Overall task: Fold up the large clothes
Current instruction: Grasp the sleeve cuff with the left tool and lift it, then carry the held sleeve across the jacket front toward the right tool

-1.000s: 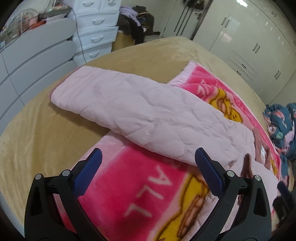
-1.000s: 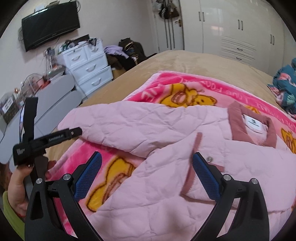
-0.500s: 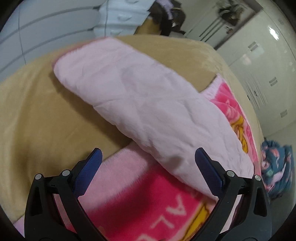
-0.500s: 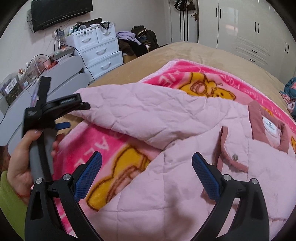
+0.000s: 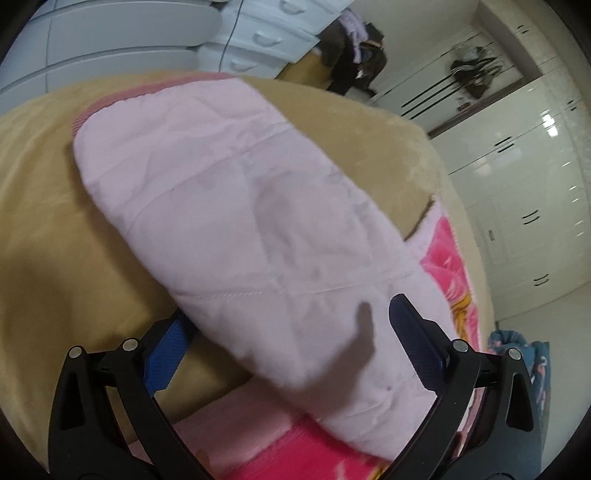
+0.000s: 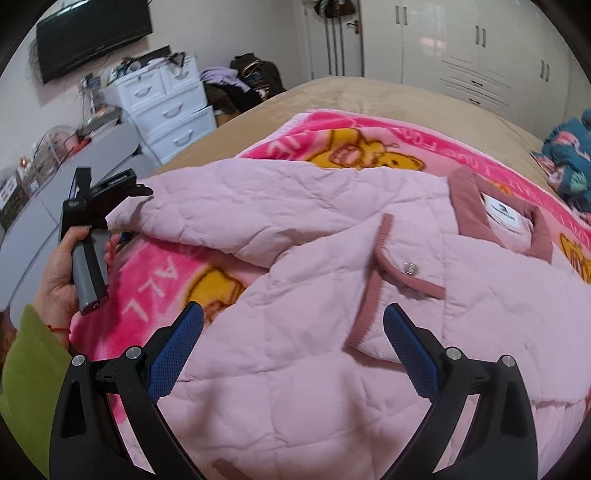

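Jacket (image 6: 295, 258) lies spread on the blanket (image 6: 155, 295), its sleeve (image 5: 240, 221) between the wide left gripper (image 5: 291, 325), while the right gripper (image 6: 293, 332) hovers wide over its front.

The left hand-held gripper (image 5: 288, 325) is showing black arms, blue textured pads (image 5: 166, 354) and silver screws; the right hand-held gripper (image 6: 293, 332) is matching it. The person's hand (image 6: 62, 273) is wearing a green sleeve (image 6: 31, 373) and a red wrist string (image 6: 59, 328).

White wardrobes (image 6: 476, 55), drawers (image 6: 166, 107), television (image 6: 92, 35).
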Available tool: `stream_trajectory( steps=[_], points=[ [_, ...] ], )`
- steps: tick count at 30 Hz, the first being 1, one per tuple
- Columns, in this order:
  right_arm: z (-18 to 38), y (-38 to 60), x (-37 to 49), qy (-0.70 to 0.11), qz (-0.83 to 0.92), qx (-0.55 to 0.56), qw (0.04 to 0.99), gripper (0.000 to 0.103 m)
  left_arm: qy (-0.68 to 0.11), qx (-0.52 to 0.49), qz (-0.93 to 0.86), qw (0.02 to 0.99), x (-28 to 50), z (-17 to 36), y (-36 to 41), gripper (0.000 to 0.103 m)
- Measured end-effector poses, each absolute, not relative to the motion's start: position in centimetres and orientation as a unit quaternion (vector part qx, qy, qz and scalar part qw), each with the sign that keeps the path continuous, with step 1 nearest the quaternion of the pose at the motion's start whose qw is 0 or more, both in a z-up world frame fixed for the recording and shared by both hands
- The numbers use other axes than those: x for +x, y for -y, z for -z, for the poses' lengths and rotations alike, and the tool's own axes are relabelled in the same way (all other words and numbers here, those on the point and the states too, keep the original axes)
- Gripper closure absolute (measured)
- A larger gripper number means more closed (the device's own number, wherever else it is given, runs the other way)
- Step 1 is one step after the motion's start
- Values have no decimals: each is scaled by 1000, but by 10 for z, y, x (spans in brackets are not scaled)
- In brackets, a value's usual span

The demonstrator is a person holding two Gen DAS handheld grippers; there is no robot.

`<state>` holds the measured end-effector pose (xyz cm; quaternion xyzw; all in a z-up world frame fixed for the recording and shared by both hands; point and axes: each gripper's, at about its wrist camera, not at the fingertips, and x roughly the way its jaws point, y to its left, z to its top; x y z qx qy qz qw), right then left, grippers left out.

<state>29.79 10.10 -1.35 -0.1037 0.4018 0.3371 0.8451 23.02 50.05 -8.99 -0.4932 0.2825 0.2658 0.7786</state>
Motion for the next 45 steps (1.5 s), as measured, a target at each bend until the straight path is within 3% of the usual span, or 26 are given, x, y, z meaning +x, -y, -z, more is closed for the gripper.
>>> stream_trajectory(
  steps=[2, 4, 5, 6, 9, 20, 30, 45],
  points=[
    [13, -93, 299, -404, -330, -92, 848, 6, -272, -496, -262, 782, 230, 89, -501, 20],
    [14, -87, 300, -405, -324, -82, 851, 6, -273, -480, -260, 792, 233, 83, -498, 38],
    [14, -84, 300, -407, -322, -78, 851, 6, -272, -473, -260, 797, 237, 81, -497, 61],
    [15, -82, 300, -408, -319, -73, 852, 6, -265, -467, -254, 805, 239, 77, -495, 74],
    [15, -74, 299, -413, -315, -60, 852, 6, -245, -455, -245, 820, 238, 62, -489, 90],
    [-6, -9, 292, -402, -281, -9, 871, 6, -173, -371, -197, 891, 243, -41, -434, 95],
    [-16, 52, 278, -396, -246, 41, 884, 6, -140, -297, -150, 932, 240, -100, -363, 95],
    [-28, 136, 264, -382, -191, 91, 900, 6, -147, -137, -48, 978, 263, -124, -226, 95]
  ],
)
